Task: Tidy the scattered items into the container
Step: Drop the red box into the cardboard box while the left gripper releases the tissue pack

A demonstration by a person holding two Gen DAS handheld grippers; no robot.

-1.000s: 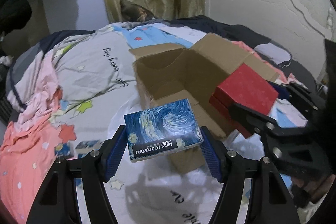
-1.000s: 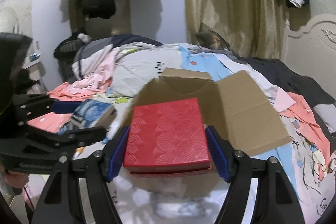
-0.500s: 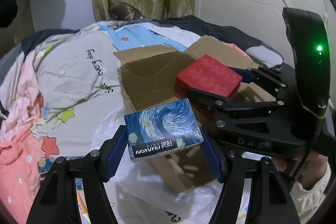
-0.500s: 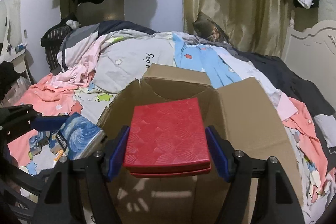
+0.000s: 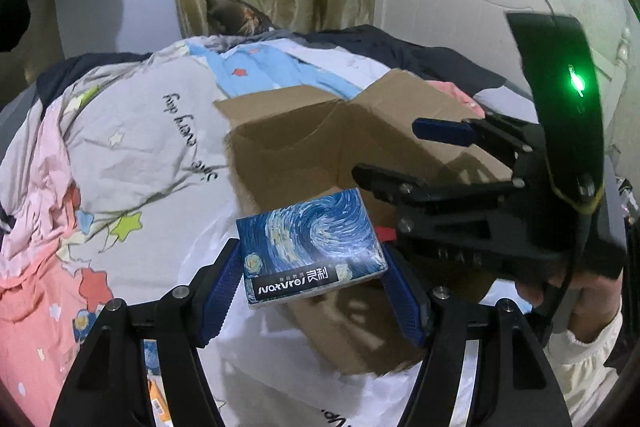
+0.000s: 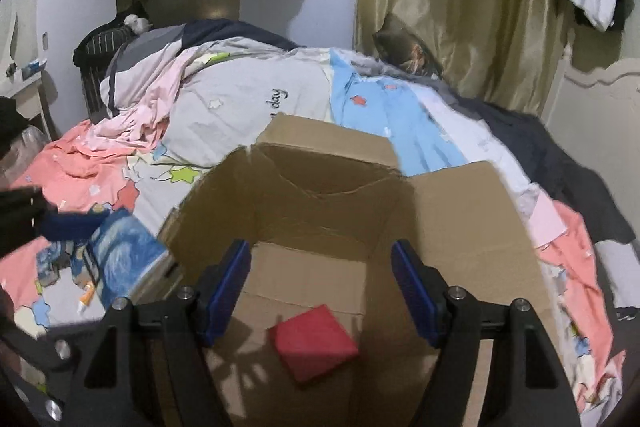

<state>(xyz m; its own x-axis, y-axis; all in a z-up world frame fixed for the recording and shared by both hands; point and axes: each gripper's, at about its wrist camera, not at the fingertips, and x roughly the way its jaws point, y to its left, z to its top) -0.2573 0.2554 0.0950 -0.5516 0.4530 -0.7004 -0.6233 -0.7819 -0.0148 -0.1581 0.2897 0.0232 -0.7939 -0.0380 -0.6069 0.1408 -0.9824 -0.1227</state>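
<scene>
My left gripper (image 5: pixel 311 258) is shut on a blue swirl-print box (image 5: pixel 312 239), holding it just over the near left corner of the open cardboard carton (image 5: pixel 288 151). The right wrist view shows that blue box (image 6: pixel 128 259) at the carton's left side. My right gripper (image 6: pixel 322 255) hangs open over the carton (image 6: pixel 320 203) with nothing between its fingers. A red box (image 6: pixel 314 343) lies tilted on the carton's floor below it. In the left wrist view the right gripper (image 5: pixel 386 149) reaches over the carton from the right, held by a person's hand (image 5: pixel 592 291).
The carton stands on a bed covered with a star-print quilt (image 5: pixel 132 147) and loose clothes. A small tube (image 6: pixel 86 297) and another small blue box (image 6: pixel 50 263) lie on the quilt left of the carton. A white headboard (image 5: pixel 480 7) and gold curtain (image 6: pixel 460 27) stand behind.
The red box left my right gripper and now lies on the carton's floor. The right gripper moved forward over the carton. My left gripper, still holding the blue box, edged closer to the carton.
</scene>
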